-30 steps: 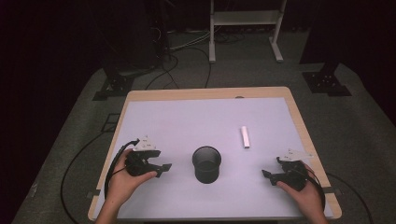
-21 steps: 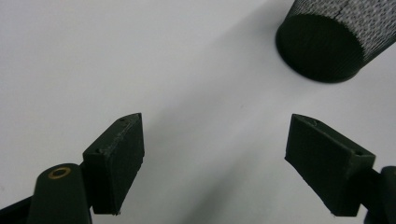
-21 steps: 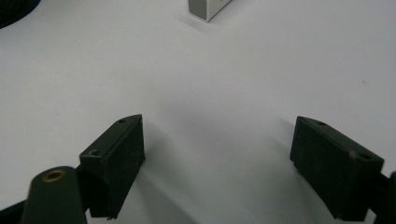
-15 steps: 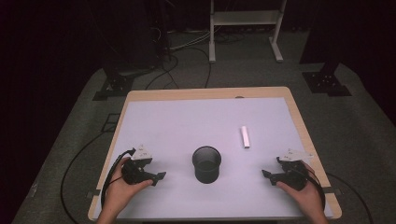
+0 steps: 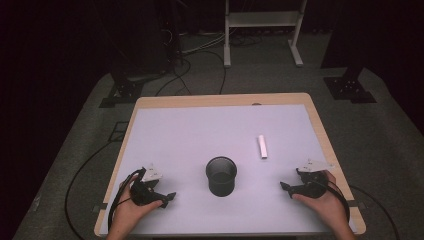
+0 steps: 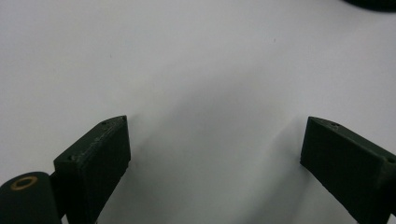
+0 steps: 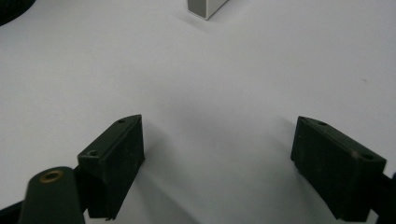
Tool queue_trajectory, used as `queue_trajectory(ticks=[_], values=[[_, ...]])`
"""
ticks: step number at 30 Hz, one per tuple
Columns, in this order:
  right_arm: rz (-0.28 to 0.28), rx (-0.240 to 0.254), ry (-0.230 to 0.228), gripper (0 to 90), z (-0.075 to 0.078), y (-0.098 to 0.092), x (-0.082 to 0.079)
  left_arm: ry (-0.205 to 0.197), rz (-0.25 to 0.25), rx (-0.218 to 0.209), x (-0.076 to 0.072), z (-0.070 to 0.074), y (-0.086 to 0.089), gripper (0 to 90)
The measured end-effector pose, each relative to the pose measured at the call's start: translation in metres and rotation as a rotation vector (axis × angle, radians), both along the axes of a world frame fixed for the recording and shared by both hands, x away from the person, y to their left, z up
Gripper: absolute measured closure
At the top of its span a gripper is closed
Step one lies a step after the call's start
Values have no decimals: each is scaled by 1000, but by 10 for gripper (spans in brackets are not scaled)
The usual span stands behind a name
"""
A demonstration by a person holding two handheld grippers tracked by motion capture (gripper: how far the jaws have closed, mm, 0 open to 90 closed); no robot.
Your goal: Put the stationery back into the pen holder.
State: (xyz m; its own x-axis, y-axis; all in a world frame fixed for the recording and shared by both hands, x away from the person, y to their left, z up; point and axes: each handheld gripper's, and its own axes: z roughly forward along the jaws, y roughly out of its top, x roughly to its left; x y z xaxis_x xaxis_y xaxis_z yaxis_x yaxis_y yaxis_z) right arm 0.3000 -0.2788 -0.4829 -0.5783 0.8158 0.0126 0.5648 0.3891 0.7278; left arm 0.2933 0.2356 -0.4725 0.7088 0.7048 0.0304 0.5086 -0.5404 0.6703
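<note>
Left gripper (image 5: 169, 198): lower left of the high view, held in a hand low over the white table top (image 5: 200, 135); in the left gripper view its two black jaws stand wide apart, having just been opening, with bare table surface between them and nothing held.
Right gripper (image 5: 286, 188): lower right of the high view, likewise resting low by the table's near edge; in the right gripper view its jaws stand well apart with nothing between them.
Black cup (image 5: 221, 175): upright at the lower centre of the high view, between the two grippers and apart from both; a dark sliver of it shows at the top right edge of the left gripper view (image 6: 373, 3) and at the top left corner of the right gripper view (image 7: 11, 9).
White block (image 5: 262, 146): a small oblong lying flat, right of centre in the high view, up and right of the cup and near but not touching it; its near end shows at the top of the right gripper view (image 7: 205, 7).
Step in hand: judged a resting or starting pose; both grippers empty, neither thing yet touched.
Next move: probably the right gripper, being nearer, reaches up-frame to the block; it calls for lining the jaws across the block's narrow width before closing; the cup is the likely receptacle, so it must stay upright.
</note>
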Motion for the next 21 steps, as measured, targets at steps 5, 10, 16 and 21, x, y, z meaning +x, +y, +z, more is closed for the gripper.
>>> queue_trajectory(ticks=[5,10,16,21], values=[[-5,-10,17,164,2,1,1,-31,9,-39,-1,-6,5,43],[-26,-18,35,204,5,3,3,-33,10,-46,-1,-7,6,19],[-63,-30,44,389,10,1,5,-32,9,-47,-1,-7,6,18],[-77,-63,48,453,15,5,8,-32,9,-46,-1,-7,6,18]])
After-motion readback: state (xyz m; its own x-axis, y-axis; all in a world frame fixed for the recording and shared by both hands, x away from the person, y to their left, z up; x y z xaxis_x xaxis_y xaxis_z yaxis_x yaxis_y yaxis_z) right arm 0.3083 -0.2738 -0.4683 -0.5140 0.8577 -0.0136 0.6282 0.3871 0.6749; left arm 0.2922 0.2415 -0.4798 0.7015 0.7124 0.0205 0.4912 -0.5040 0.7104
